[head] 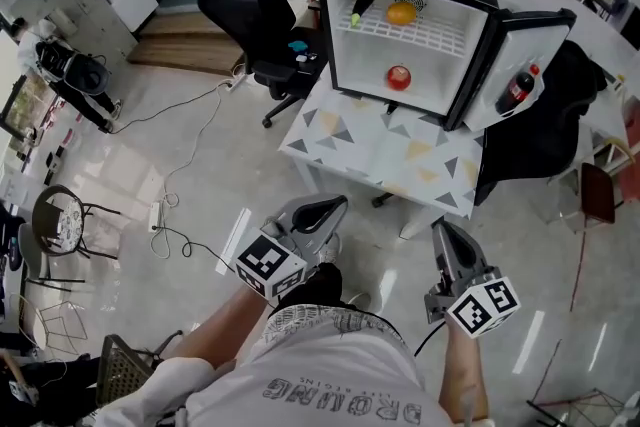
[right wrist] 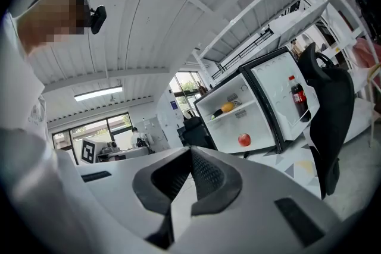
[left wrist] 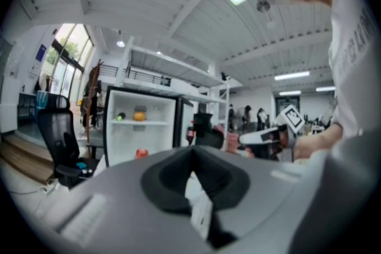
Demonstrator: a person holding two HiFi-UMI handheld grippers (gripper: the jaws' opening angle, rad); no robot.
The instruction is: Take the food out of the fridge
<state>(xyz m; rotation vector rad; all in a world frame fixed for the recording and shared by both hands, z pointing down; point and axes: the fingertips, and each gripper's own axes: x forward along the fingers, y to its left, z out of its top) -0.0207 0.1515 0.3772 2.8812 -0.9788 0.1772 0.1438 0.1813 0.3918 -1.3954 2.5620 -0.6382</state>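
The small fridge (head: 470, 45) stands open on a low table, well ahead of both grippers. On its wire shelf lie a dark vegetable with a green tip (head: 361, 7) and an orange (head: 401, 13). A red apple (head: 398, 77) sits on the fridge floor, and a cola bottle (head: 516, 91) stands in the door. My left gripper (head: 335, 205) is shut and holds nothing. My right gripper (head: 440, 227) is shut and empty too. Both hover over the floor, short of the table. The right gripper view shows the orange (right wrist: 228, 107), apple (right wrist: 244, 140) and bottle (right wrist: 297, 95).
The fridge rests on a table with a triangle pattern (head: 380, 150). A black office chair (head: 255, 10) stands to its left, and a chair draped in black (head: 545, 125) to its right. Cables and a power strip (head: 155, 213) lie on the floor at left.
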